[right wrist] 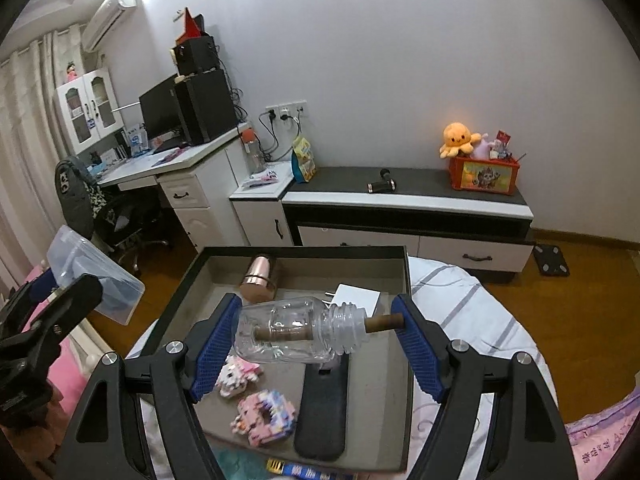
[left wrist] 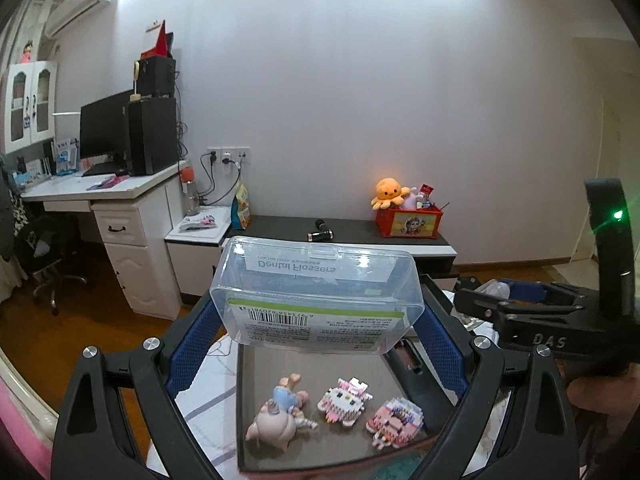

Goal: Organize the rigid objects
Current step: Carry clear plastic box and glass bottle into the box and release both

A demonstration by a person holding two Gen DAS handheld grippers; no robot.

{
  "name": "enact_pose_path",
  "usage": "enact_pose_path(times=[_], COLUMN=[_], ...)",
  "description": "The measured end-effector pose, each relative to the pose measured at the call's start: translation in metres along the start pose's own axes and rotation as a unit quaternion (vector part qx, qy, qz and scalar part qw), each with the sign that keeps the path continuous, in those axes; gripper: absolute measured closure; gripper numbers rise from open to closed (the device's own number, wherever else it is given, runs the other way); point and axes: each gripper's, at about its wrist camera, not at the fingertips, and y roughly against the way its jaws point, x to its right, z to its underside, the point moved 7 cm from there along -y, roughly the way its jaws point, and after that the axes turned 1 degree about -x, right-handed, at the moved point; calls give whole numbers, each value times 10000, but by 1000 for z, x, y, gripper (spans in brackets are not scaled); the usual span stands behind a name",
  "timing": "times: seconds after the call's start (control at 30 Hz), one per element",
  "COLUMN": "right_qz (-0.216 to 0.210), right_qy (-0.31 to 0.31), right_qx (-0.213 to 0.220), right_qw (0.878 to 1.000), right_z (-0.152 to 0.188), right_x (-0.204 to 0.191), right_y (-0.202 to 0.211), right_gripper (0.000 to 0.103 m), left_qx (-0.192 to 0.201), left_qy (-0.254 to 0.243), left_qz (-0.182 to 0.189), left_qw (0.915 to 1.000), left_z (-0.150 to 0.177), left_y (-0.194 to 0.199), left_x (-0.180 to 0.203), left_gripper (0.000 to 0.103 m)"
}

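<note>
Centre of the left wrist view: left hand-held gripper (left wrist: 320, 312) clamps a clear box (left wrist: 316, 292) above the tray (left wrist: 256, 456). Centre of the right wrist view: right hand-held gripper (right wrist: 316, 344) grips a clear bottle (right wrist: 296, 332) lengthwise over that tray, above two brick figures (right wrist: 264, 416).

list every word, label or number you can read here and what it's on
"Dental Flossers": clear plastic box held in the left tongs, print upside down.
"DAS": black body of the right tongs.
Barcode digits and small print on the box's label: too small to read.
Wrapper below the tray: unreadable.
</note>
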Motion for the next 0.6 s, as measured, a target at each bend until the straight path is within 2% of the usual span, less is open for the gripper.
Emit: enact_pose_path(times=[0.27,0.6], right_qz=[82,101], right_qy=[-144,-368], right_qx=[-343,-587], right_qw=[9993,9975], right_z=[5,10], right_x=[16,31], right_y=[-38,-61], right_gripper=[25,22], left_qx=[-293,-748], left_qy=[16,-74], left_qz=[51,56], left_qw=[9996,9972], left_z=[13,24], left_y=[-39,-72], left_x=[6,8], left_gripper=[9,8])
